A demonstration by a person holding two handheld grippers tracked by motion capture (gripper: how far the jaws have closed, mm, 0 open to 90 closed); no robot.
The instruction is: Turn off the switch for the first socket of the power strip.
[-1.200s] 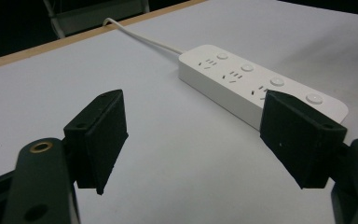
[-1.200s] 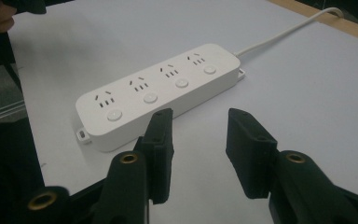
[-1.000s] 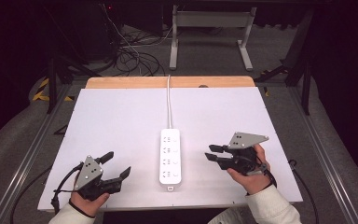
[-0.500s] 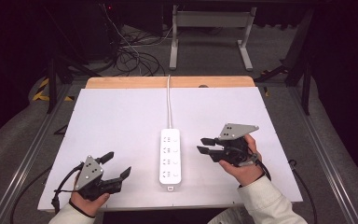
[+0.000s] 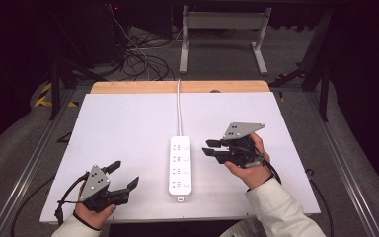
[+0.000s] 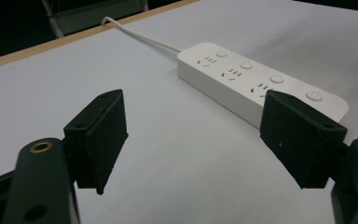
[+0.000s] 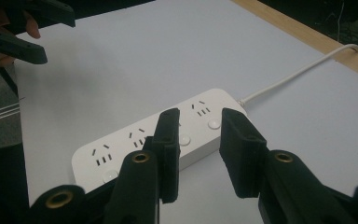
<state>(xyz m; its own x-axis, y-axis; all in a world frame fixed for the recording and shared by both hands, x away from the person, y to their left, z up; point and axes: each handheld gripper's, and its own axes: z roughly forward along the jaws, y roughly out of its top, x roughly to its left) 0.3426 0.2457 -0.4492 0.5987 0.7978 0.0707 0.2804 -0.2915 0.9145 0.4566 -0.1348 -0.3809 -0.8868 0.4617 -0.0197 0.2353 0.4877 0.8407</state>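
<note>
Your left tongs (image 5: 121,177) sit nearest you at the front left of the white-covered worktop (image 5: 128,128), jaws spread wide with nothing between them. In the left gripper view they (image 6: 193,135) frame bare white surface, and the power strip lies beyond and toward the right jaw, well apart from both.

Your right tongs (image 5: 213,147) are held a little above the worktop, farther out than the left ones, with the jaws pointing at the long white plastic power strip (image 5: 179,164). They stand just beside its right edge, level with its upper sockets. In the right gripper view the tongs (image 7: 199,156) are part-way apart, a narrow gap between the jaws, and the round switch buttons (image 7: 184,139) of the strip lie directly ahead of that gap. Nothing is clamped.

Beyond both tongs, the strip's white cord (image 5: 178,108) runs straight away from you and over the far wooden edge (image 5: 177,87) of the worktop.

Judging from this, the work has barely begun: the strip lies flat and untouched, no plug is near it, and you are only lining up the right tongs. Contact with a button or the body is still to come.
</note>
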